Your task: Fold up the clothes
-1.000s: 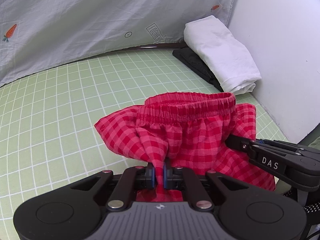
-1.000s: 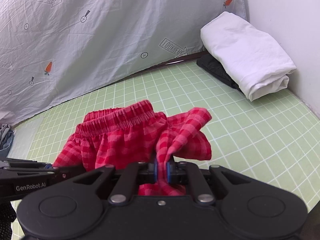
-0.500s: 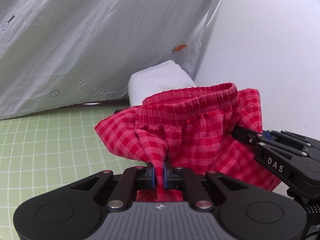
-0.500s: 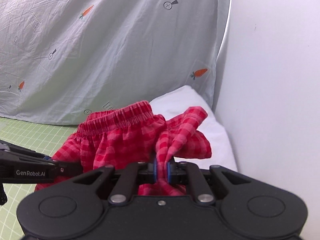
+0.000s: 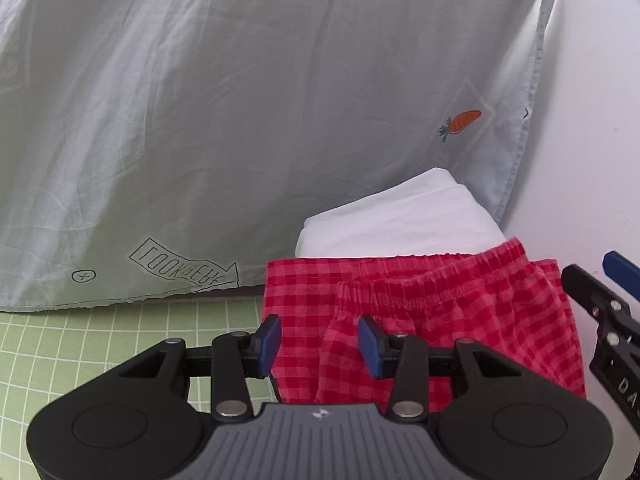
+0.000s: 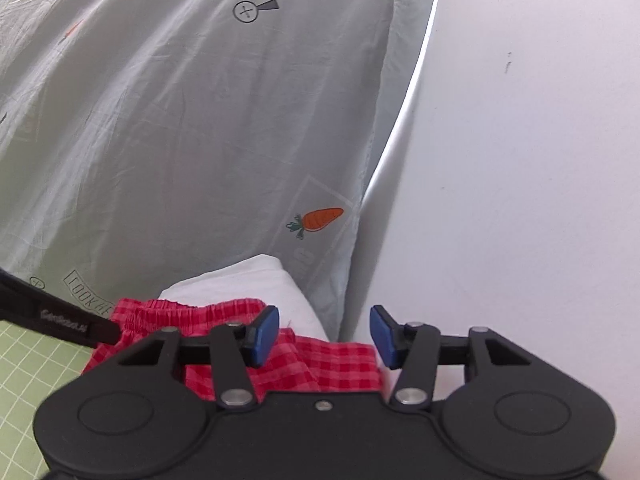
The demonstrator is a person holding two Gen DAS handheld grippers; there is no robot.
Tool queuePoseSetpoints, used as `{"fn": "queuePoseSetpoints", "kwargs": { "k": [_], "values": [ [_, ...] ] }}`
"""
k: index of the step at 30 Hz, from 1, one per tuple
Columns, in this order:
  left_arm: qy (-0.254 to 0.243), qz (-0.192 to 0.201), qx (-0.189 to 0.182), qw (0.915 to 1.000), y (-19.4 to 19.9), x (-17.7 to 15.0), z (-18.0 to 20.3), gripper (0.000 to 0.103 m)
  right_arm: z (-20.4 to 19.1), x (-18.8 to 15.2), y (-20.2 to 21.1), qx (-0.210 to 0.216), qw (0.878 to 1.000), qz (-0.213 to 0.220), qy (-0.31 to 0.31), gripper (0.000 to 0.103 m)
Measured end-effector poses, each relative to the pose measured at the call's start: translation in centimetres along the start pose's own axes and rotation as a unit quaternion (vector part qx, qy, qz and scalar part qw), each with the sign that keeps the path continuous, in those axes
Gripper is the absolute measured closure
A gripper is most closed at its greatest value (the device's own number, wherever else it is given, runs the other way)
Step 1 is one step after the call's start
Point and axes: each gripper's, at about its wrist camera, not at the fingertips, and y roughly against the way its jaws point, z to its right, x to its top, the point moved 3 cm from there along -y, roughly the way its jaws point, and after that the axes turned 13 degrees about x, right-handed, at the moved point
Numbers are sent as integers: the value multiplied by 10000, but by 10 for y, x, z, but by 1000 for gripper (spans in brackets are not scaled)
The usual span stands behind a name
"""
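Left wrist view: both tongs (image 5: 319, 340) (image 6: 324, 334) gape apart over the red checked shorts (image 5: 432, 320).

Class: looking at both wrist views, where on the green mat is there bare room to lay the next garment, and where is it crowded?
Bare mat shows left of the red shorts, up to the sheet. The corner is crowded: the shorts lie against the white stack by the wall, with both open grippers, left and right, over them.
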Motion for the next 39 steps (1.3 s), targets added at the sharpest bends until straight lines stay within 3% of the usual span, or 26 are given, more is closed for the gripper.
{"fn": "queuePoseSetpoints", "kwargs": {
  "k": [2,3,9,13,16,18,21,23,24,26,28,32,36,39],
  "values": [
    [-34,-108,23,9999,-19,-2,7,59,-5,-17,-25,311,9989,-331,117,77],
    [9,-153,24,9999,-28,-2,9,59,-7,-25,-38,423,9979,-484,124,79],
    [187,-471,79,9987,-68,-6,8,49,5,-65,-104,146,9949,-947,-319,77],
    [360,-702,52,9969,-84,-11,-1,27,6,-77,-117,78,9950,-910,-396,76],
    [524,-901,-16,9946,-87,-12,-12,26,7,-75,-114,94,9951,-886,-425,77],
    [431,-799,51,9959,-71,-11,-17,26,5,-70,-109,80,9954,-905,-304,75],
    [279,-407,134,9987,-33,-11,-30,27,0,-59,-83,0,9950,-997,-94,65],
    [252,-194,147,9994,-1,-13,-41,27,0,-48,-54,-184,9943,-1044,-115,16],
    [287,-170,130,9994,15,-15,-47,26,1,-40,-38,-271,9940,-1042,-215,9],
    [337,-14,-3,9994,49,-24,-59,19,1,-28,-1,-308,9942,-921,-473,6],
    [361,270,-168,9988,85,-36,-66,1,-3,-19,35,-216,9930,-852,-785,1],
    [443,687,-301,9962,151,-61,-81,0,-21,-17,101,15,9885,-849,-1255,1],
    [192,522,11,9984,190,-88,-89,0,-41,-26,158,-87,9821,-981,-1605,1],
    [88,333,47,9994,208,-109,-97,0,-55,-37,188,-38,9786,-1065,-1762,1]
  ]
}}
